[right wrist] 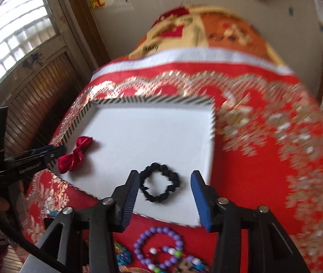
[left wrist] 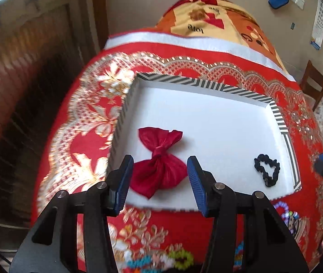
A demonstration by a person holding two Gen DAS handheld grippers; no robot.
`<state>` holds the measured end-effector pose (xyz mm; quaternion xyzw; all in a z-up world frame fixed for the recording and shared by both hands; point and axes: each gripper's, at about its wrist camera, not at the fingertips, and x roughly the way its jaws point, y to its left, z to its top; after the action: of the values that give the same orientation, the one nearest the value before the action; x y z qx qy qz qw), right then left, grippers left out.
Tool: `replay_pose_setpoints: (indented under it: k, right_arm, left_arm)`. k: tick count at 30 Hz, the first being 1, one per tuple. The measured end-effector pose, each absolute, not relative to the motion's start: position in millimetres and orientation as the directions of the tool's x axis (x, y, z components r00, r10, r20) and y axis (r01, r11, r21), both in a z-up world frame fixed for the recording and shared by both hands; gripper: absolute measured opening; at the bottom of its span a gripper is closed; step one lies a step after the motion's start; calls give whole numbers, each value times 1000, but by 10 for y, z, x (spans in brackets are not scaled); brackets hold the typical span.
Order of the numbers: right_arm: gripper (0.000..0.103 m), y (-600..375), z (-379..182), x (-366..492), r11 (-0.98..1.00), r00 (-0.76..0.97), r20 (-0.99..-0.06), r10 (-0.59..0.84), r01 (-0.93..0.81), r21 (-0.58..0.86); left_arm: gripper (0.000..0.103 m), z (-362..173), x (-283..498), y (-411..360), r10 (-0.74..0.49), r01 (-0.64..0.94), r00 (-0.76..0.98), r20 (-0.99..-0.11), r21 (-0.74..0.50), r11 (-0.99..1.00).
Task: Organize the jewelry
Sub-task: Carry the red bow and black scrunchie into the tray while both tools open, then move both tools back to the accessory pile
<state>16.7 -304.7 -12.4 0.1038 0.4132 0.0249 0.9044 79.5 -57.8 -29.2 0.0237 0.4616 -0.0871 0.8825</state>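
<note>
A white tray with a black-and-white striped rim (left wrist: 207,84) (right wrist: 152,101) lies on the red patterned cloth. A red bow (left wrist: 159,159) (right wrist: 75,154) lies at its near left. A black scrunchie (left wrist: 267,169) (right wrist: 159,182) lies at its near right. My left gripper (left wrist: 160,179) is open and empty, just above the bow. My right gripper (right wrist: 165,192) is open and empty, just above the scrunchie. A purple bead bracelet (right wrist: 159,248) and other colourful pieces lie on the cloth in front of the tray.
More beaded jewelry (left wrist: 179,259) lies on the cloth near the front edge. A folded blanket (left wrist: 216,20) sits behind the tray. A slatted wooden door (right wrist: 38,100) stands at the left, a wooden chair (left wrist: 314,84) at the right.
</note>
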Motion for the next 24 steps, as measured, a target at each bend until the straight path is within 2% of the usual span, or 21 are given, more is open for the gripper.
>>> replay_pose_setpoints:
  k: [6,12,24]
  right_arm:
    - [47,-3064,41,-131,986,691,-717,93,34,161]
    - [47,-3140,95,-414,982,710,-694,119,17,186]
    - [47,-3317,-103,-903,983,657,-746,111,38,179]
  left_arm:
    - [48,-97,418,-583,-98,157,611,-785,-1,988]
    - [48,-27,76,-592,-92,153,615,-783,4,988]
    - [48,-39,-486,-505,-55,119,623,-780,25,993]
